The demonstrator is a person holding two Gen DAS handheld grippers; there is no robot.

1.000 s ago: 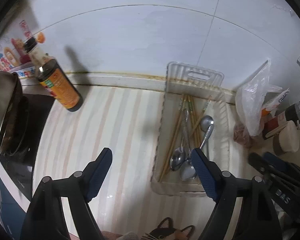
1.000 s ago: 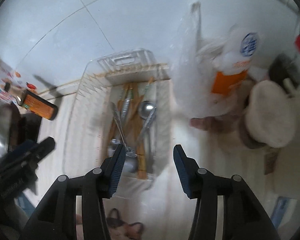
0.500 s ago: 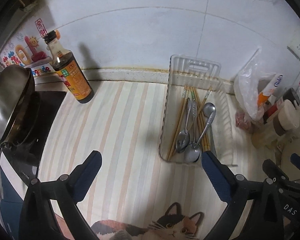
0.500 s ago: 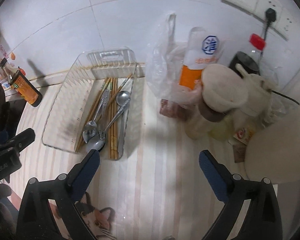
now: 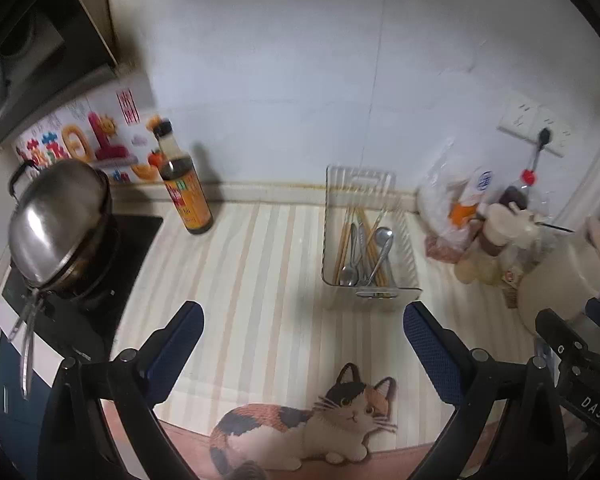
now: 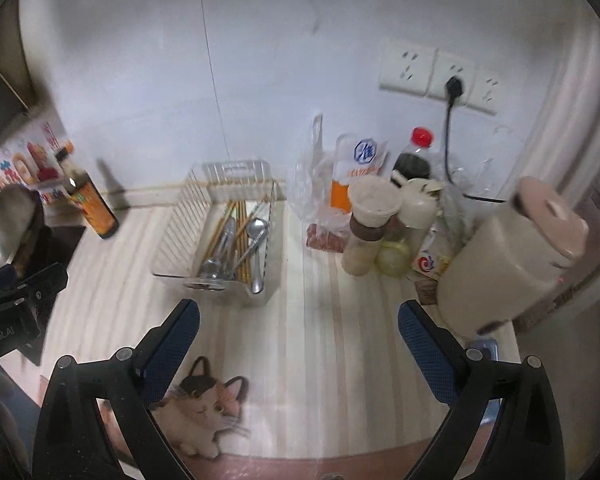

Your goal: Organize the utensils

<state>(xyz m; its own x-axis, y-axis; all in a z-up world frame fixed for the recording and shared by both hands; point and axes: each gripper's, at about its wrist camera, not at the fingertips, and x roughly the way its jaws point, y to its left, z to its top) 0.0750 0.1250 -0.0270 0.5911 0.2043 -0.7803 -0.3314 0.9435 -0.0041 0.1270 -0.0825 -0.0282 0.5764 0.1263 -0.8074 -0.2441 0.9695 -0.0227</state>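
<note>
Well, the striped desk (image 5: 260, 280) runs along a white tiled wall (image 6: 260, 60), and a cat picture (image 5: 300, 428) is printed near its front edge. At the left end a steel pot (image 5: 56, 220) sits tilted on a black stove (image 5: 136, 240). At the right end stands a beige cooker (image 6: 508, 256), with a huddle of jars (image 6: 372, 232) and bottles beside it and a clear plastic bag (image 6: 316, 184) leaning on the wall. A dark sauce bottle (image 5: 184, 192) stands upright between the stove and the middle of the desk.

Toward the back, close to the wall, sits a clear tray (image 6: 172, 248) with a ribbed wall and a handle slot. Inside it lie the utensils, all lengthwise: a bundle of chopsticks (image 6: 240, 232) and several metal spoons (image 6: 258, 228) on and beside them, bowls mixed toward both ends.

Both grippers hover above the front of the desk, well apart from the tray. The left gripper (image 5: 302, 320) has its jaws wide open with nothing between them; the right gripper (image 6: 298, 318) is the same, spread wide and empty.
</note>
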